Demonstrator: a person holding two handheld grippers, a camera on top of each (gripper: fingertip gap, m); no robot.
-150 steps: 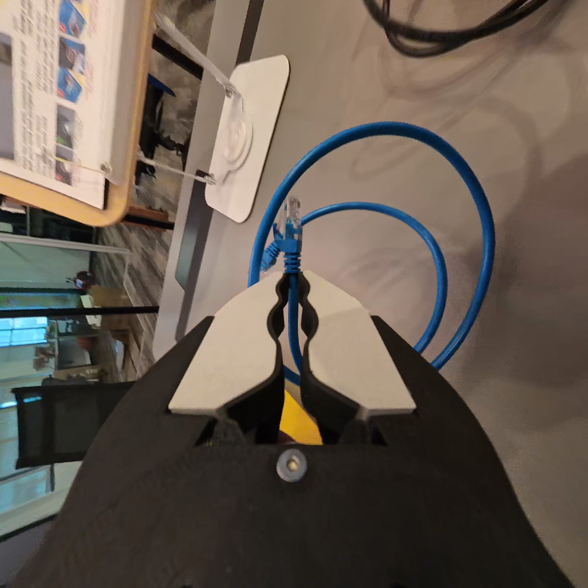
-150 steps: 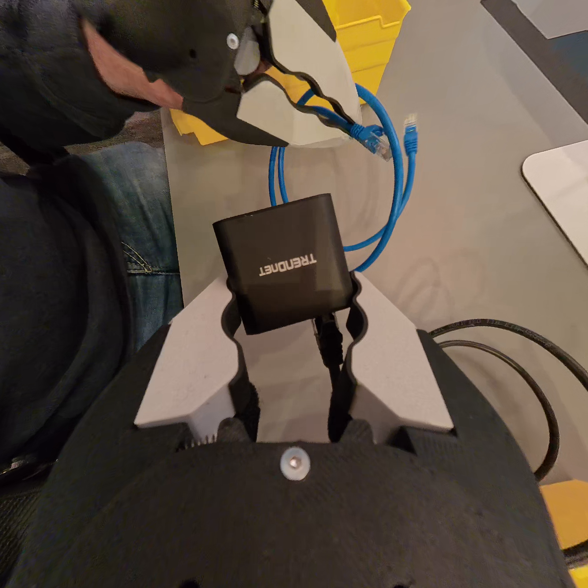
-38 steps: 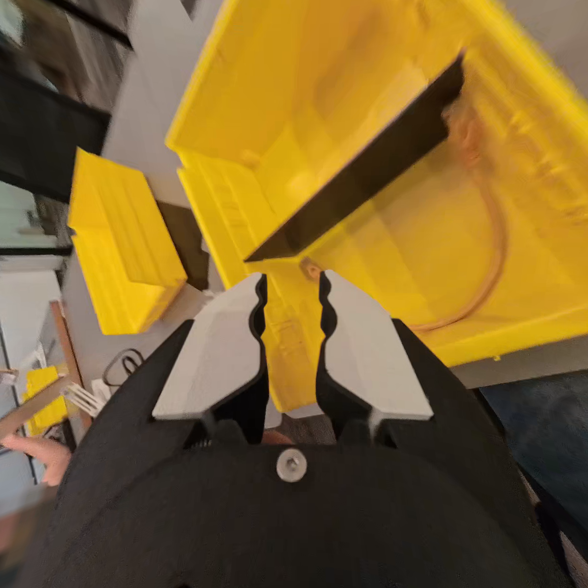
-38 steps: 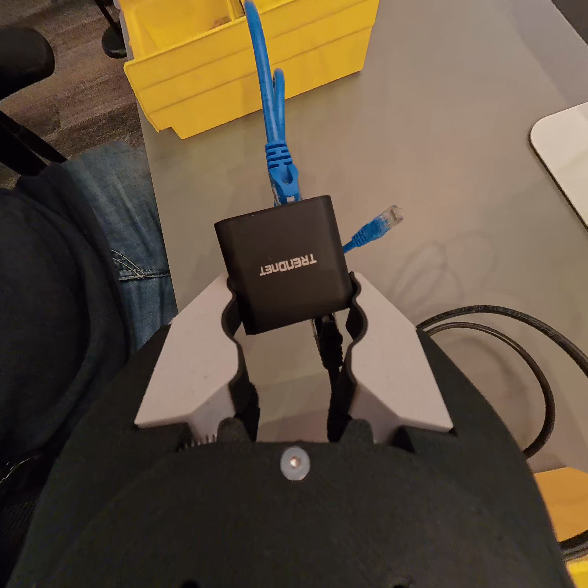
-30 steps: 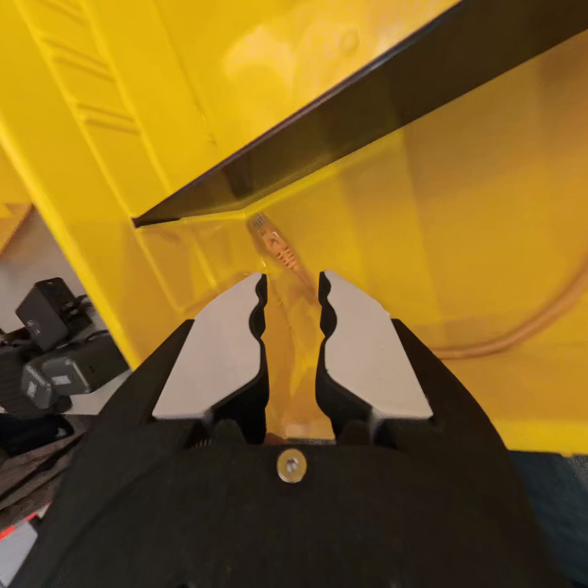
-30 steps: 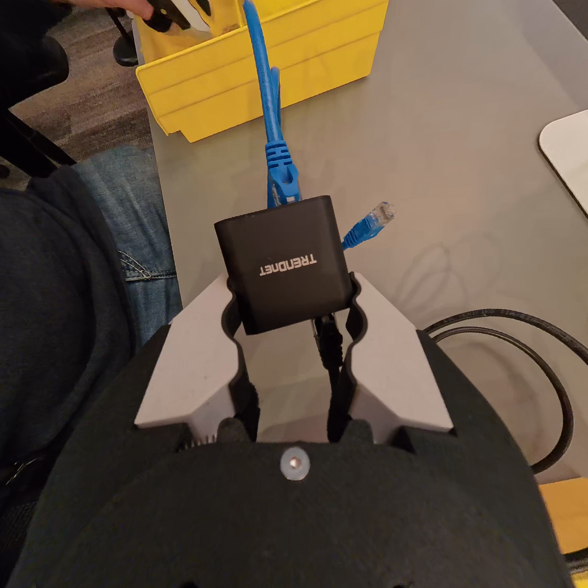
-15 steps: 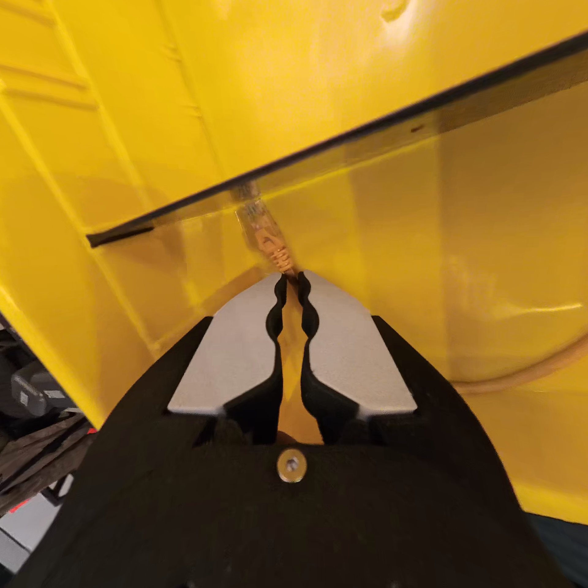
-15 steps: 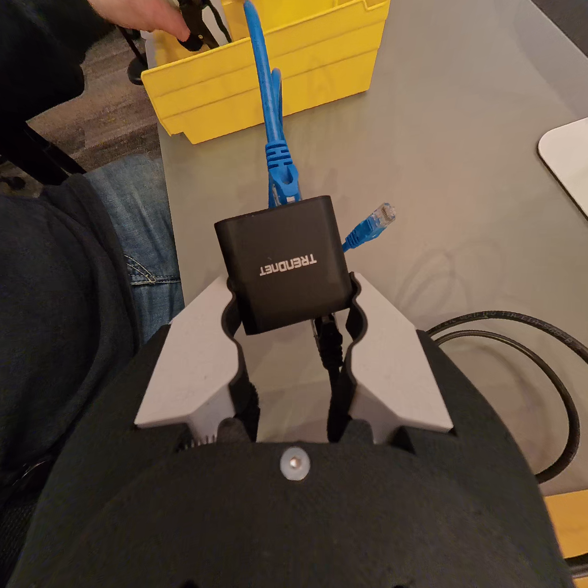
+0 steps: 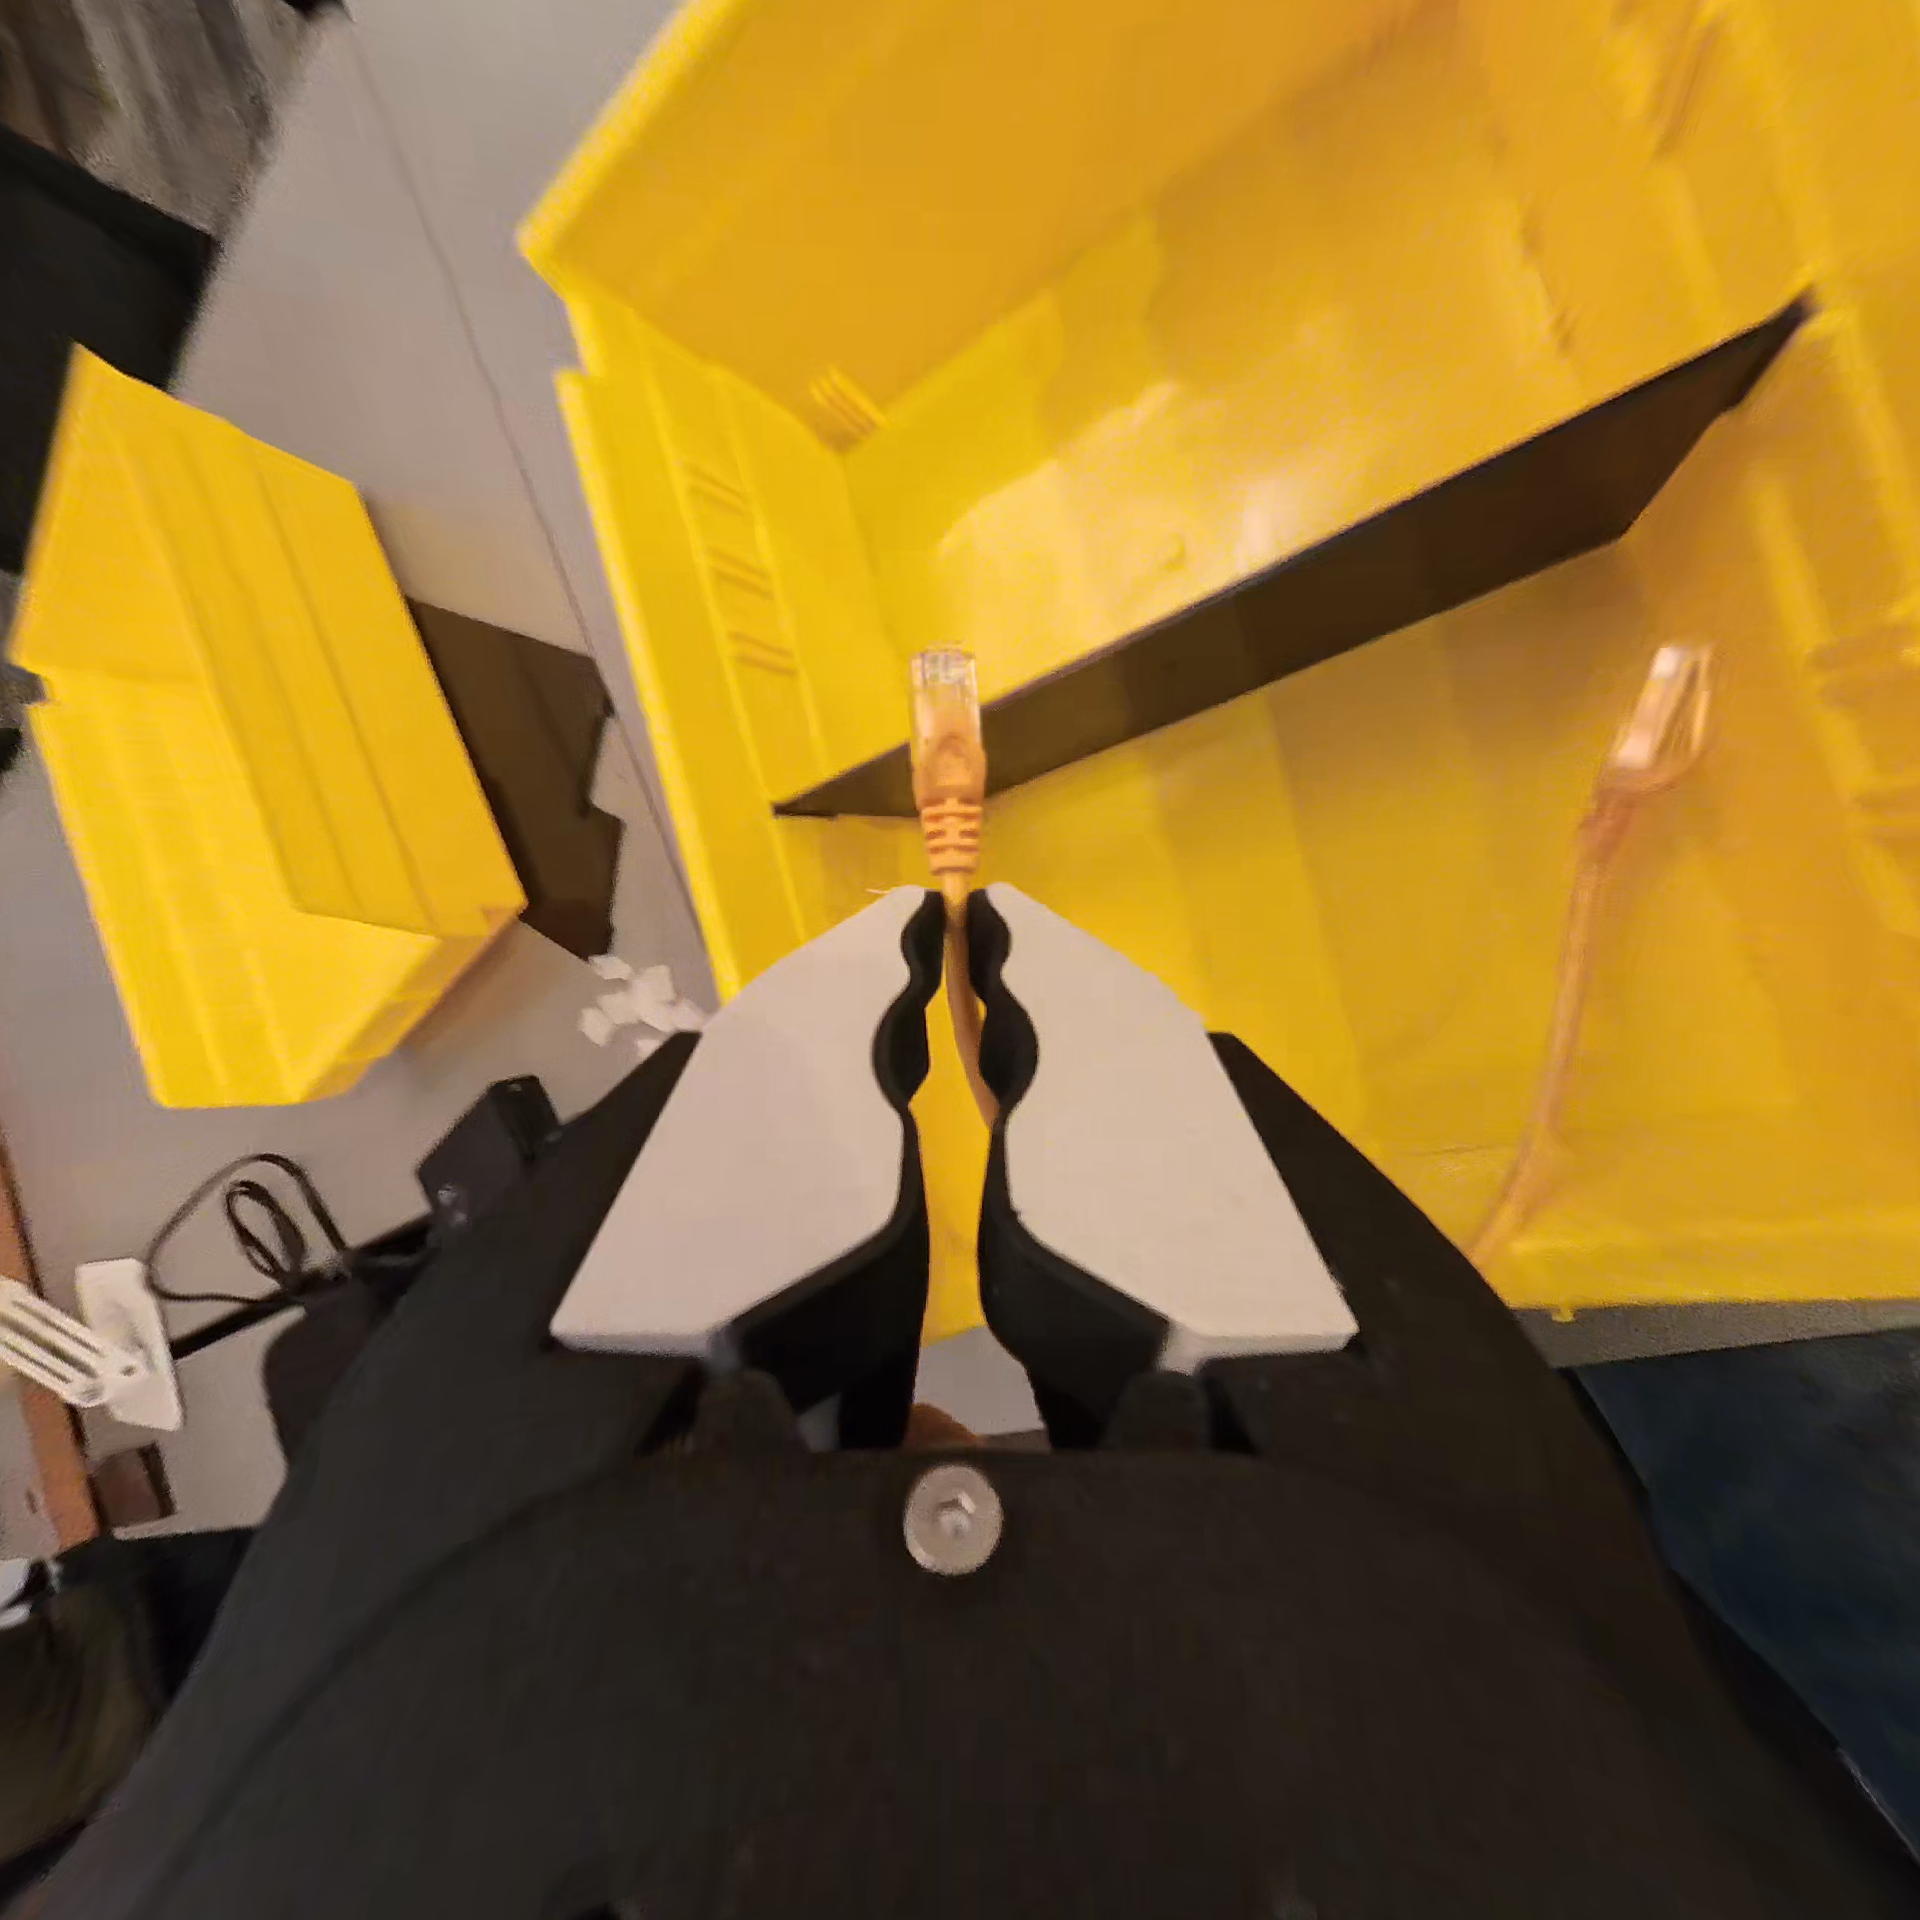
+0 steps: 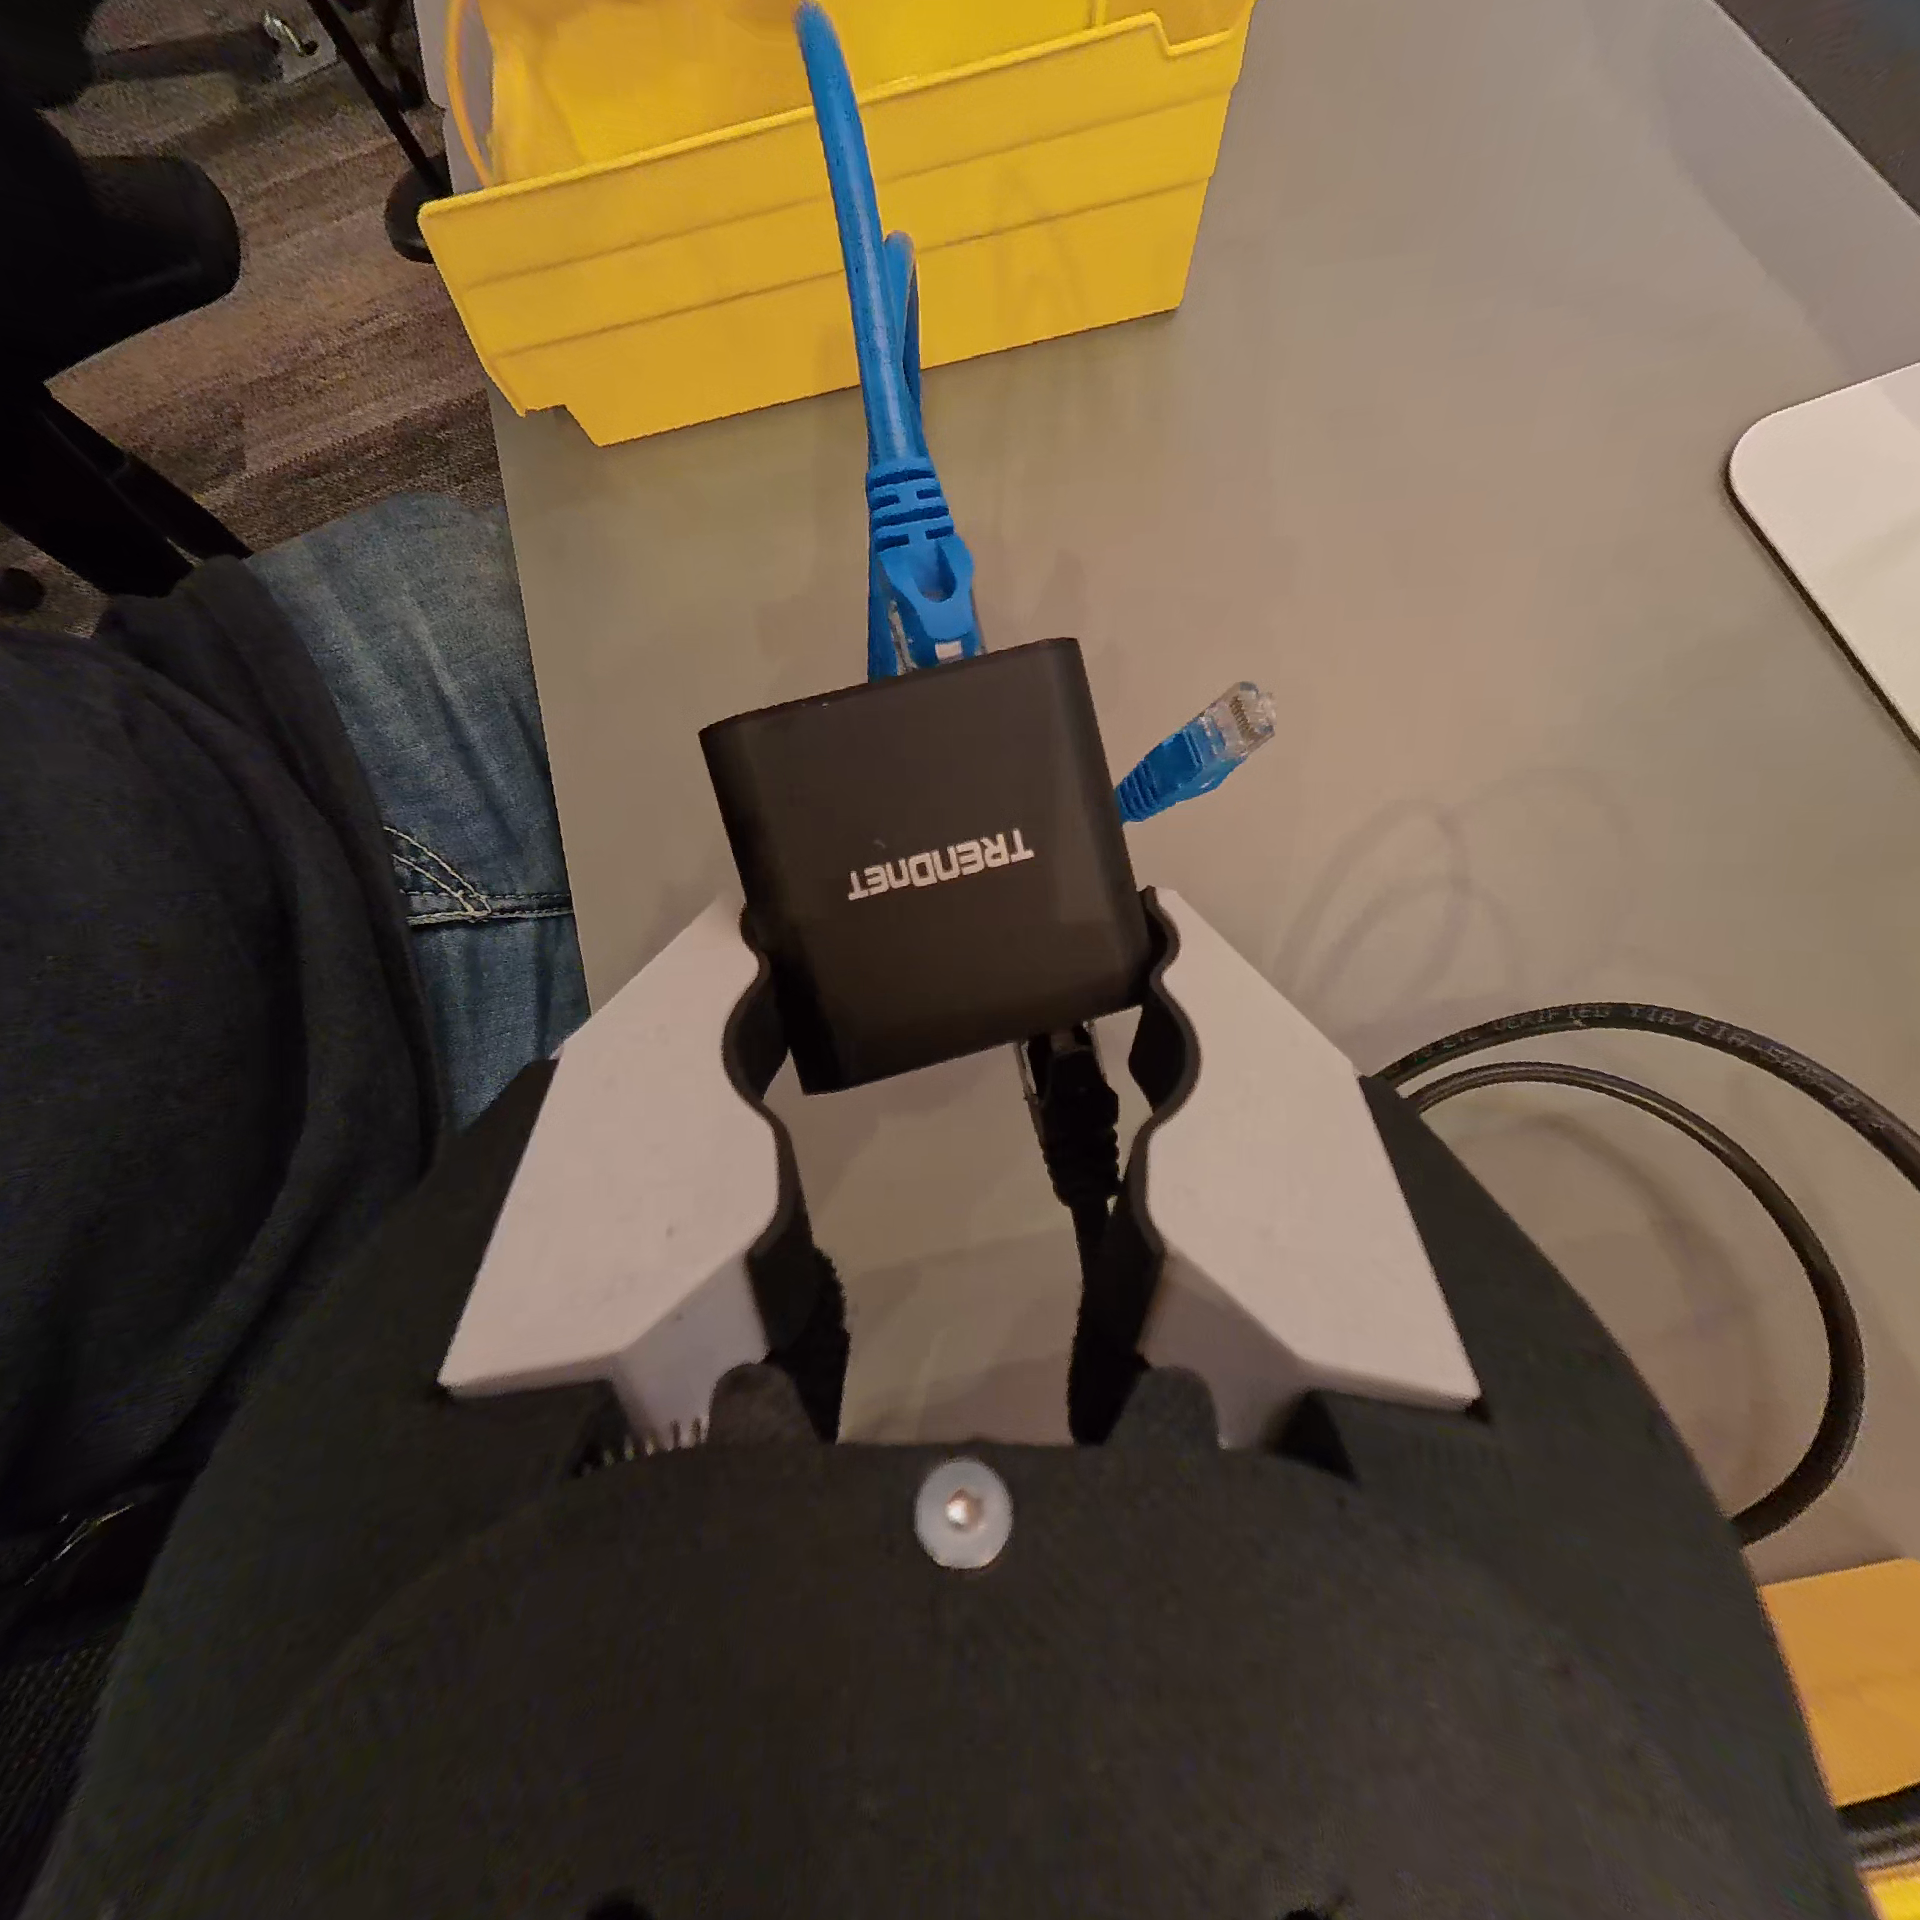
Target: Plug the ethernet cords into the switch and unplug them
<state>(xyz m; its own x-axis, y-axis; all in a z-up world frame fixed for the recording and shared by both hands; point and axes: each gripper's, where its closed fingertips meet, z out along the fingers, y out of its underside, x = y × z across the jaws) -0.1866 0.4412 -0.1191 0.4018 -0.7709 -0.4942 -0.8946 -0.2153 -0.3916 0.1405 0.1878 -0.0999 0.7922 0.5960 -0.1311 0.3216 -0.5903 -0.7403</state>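
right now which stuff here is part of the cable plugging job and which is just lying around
Part of the job:
- switch, clamped in the right gripper
- blue ethernet cord, one end at the switch, the other end loose
- orange ethernet cord, held by the left gripper

Just lying about:
- yellow bin
- smaller yellow bin
- black cable
- white pad
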